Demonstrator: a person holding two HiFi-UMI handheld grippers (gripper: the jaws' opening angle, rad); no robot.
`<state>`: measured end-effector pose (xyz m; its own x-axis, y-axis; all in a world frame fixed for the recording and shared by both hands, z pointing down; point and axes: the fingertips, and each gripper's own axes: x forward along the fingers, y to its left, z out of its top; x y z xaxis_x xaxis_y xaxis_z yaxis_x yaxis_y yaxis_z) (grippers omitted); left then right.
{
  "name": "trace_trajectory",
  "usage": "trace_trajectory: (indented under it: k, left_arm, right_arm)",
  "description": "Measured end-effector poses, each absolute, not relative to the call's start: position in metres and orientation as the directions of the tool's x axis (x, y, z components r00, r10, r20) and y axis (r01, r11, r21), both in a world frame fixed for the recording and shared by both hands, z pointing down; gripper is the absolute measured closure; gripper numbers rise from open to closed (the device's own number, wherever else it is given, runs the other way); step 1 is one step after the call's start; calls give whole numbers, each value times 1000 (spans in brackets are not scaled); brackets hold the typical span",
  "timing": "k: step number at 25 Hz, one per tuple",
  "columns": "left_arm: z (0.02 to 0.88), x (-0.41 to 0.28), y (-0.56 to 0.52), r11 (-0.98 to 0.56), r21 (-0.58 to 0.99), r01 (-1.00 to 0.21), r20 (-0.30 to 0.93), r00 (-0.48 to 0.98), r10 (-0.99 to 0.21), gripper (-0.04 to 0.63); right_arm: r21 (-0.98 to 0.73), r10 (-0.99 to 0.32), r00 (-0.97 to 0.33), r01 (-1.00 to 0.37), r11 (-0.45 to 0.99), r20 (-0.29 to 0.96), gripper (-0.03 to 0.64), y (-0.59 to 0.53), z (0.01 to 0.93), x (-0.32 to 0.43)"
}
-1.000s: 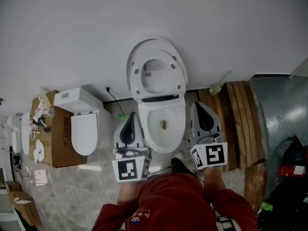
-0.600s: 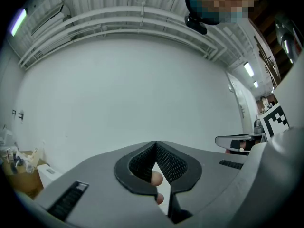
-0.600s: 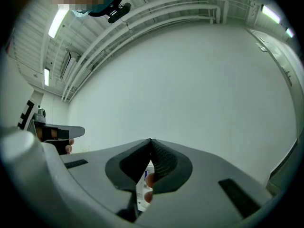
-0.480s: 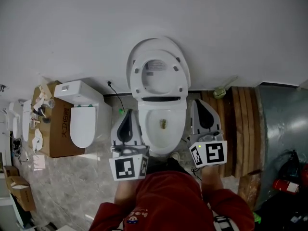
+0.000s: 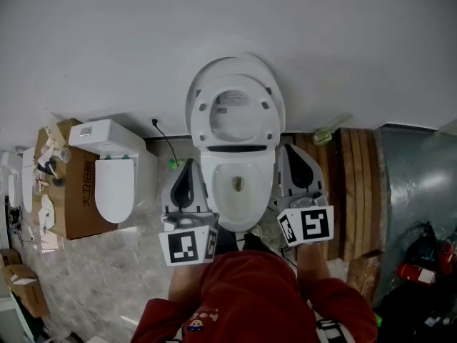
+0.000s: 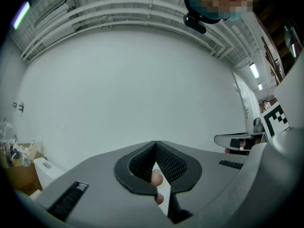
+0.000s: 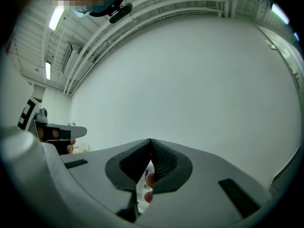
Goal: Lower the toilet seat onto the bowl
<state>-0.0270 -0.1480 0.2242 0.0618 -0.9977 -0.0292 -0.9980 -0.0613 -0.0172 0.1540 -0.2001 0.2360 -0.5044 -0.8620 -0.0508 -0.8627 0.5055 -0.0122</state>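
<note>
Seen from above, a white toilet stands against a wall (image 5: 214, 20). Its seat (image 5: 207, 116) is raised, leaning back on the lid, above the open bowl (image 5: 214, 184). The left gripper (image 5: 191, 164) and right gripper (image 5: 290, 151) flank the bowl, one on each side, level, touching nothing. Both tongs are pressed shut at the tips and hold nothing, as each gripper view confirms. The seat is probably rigid, smooth plastic on a rear hinge: fairly light, slippery, and likely to slam if let go. The best hold looks to be its free upper edge, far from the hinge, pinched or hooked and eased down. Compared with a second ago, both grippers have moved forward along the bowl, nearer the seat. The seat itself has not moved.
</note>
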Motion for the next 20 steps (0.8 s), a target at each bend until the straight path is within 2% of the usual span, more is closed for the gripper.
trace_trajectory:
  k: [9,20]
  left_arm:
    - [240,-66,-194,-97,11,-995,-6,97,-995,584]
    - [264,-101,-230,-148,63,-987,30,150,-988,583]
  right_arm:
    - [57,-870,-494,-868,493,10,604,-244,250,101]
    - [273,-844,-515,-799,536,148,603,-307,284,48]
